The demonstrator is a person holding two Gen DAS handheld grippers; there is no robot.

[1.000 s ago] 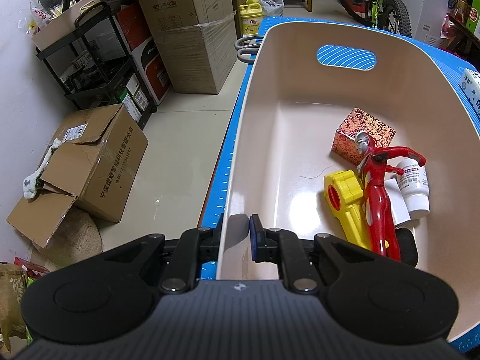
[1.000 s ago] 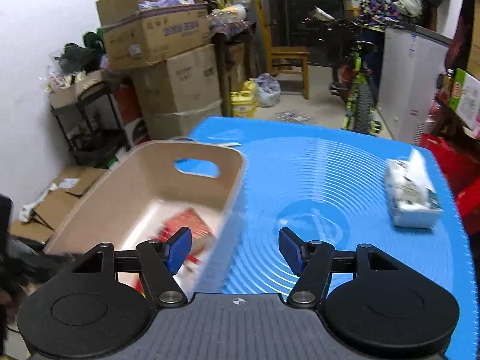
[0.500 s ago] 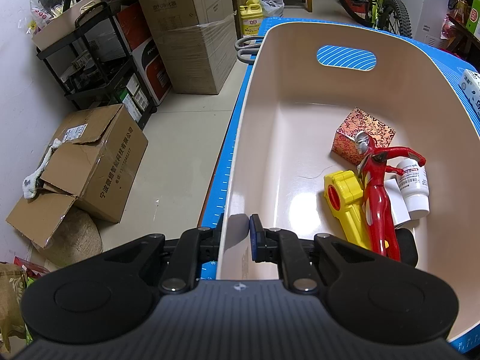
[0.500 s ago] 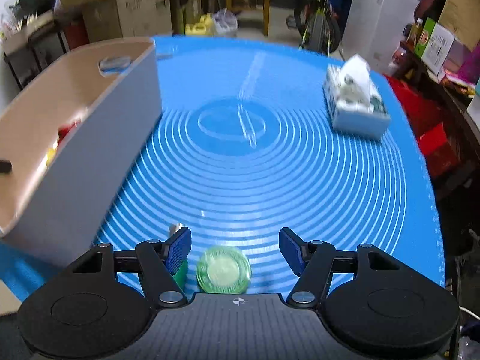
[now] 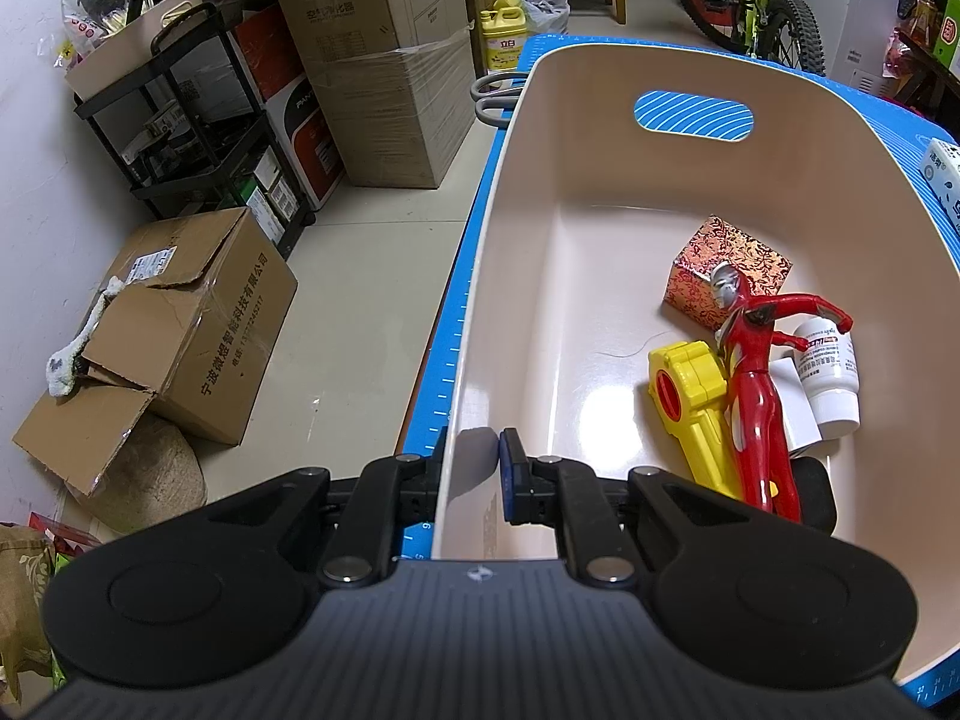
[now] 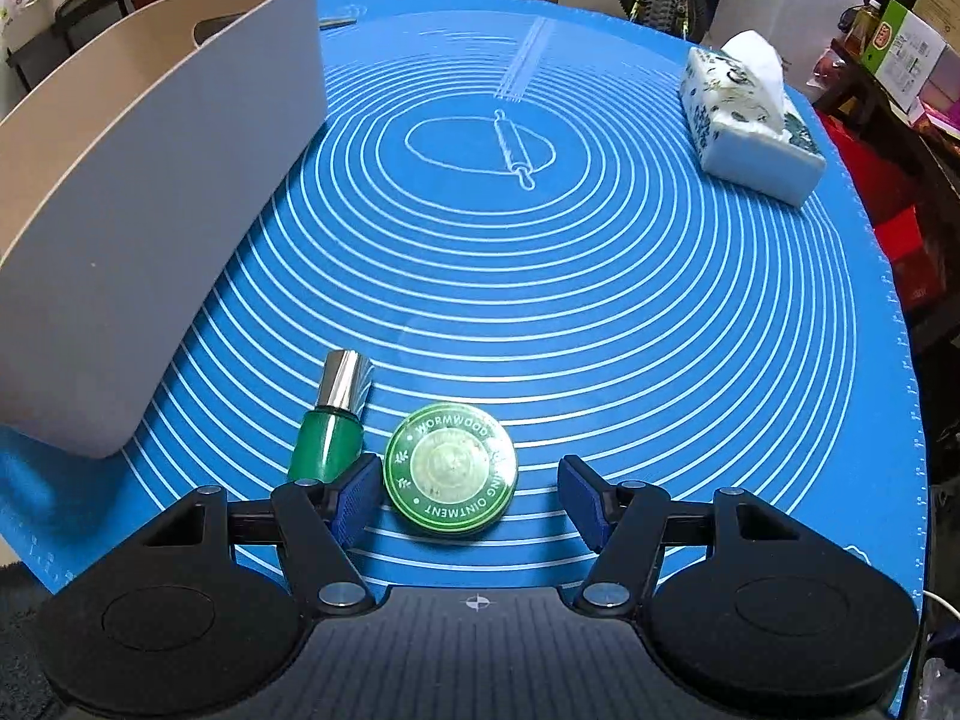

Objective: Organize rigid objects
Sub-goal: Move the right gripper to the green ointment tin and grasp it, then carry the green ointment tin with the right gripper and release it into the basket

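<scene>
Left gripper [image 5: 474, 468] clenched on bin [image 5: 480, 324] wall. Right gripper [image 6: 471, 501] released, straddling tin [image 6: 450, 477]; bottle [image 6: 330, 432] touches left finger. Centre, then close without nudging bottle.

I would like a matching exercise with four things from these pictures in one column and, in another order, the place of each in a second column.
1. round green ointment tin
2. green glass bottle with silver cap
3. red plastic hero figure
4. white tissue pack

A. inside the beige plastic bin
B. far right part of the blue mat
C. between the open right gripper fingers
D. on the mat, just left of the tin

Pairs: 1-C, 2-D, 3-A, 4-B
</scene>
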